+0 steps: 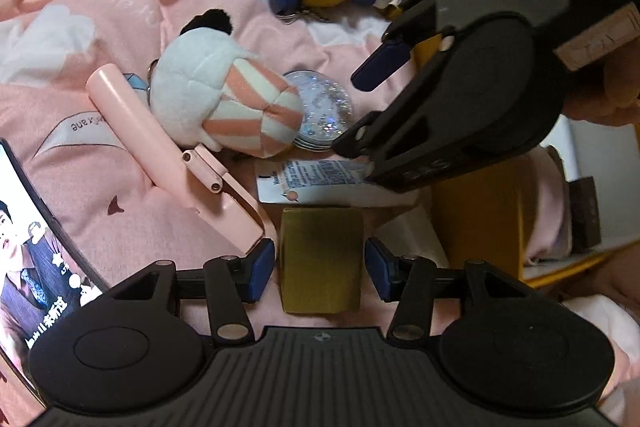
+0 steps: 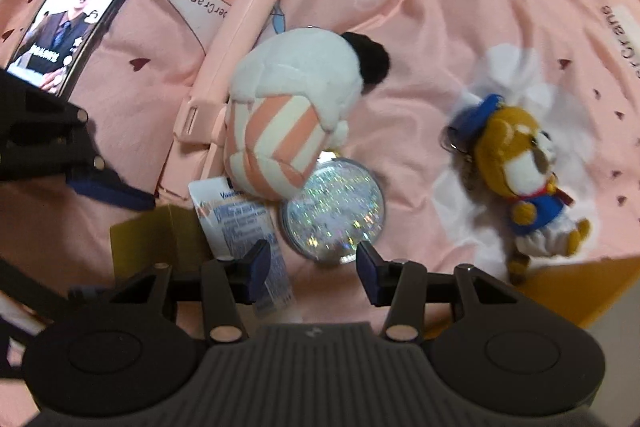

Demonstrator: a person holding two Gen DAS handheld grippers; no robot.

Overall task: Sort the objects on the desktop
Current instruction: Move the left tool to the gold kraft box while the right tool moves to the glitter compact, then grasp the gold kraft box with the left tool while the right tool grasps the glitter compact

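An olive-brown block [image 1: 321,259] lies on the pink sheet between the blue pads of my left gripper [image 1: 320,271]. A thin gap shows on each side, so the gripper is open. A white lotion tube [image 1: 320,183] lies just beyond the block. A round glitter compact [image 2: 332,211] sits next to the tube [image 2: 240,223]. My right gripper [image 2: 314,267] hangs open over them, its left pad above the tube, the compact's near rim between the fingers. In the left wrist view the right gripper [image 1: 352,113] comes in from the upper right.
A white plush with pink stripes [image 2: 288,107] leans on a pink selfie stick [image 2: 236,39]. A brown bear keychain [image 2: 524,179] lies to the right, a lit phone [image 2: 76,15] at the far left. A yellow box [image 1: 480,211] stands by the sheet's edge.
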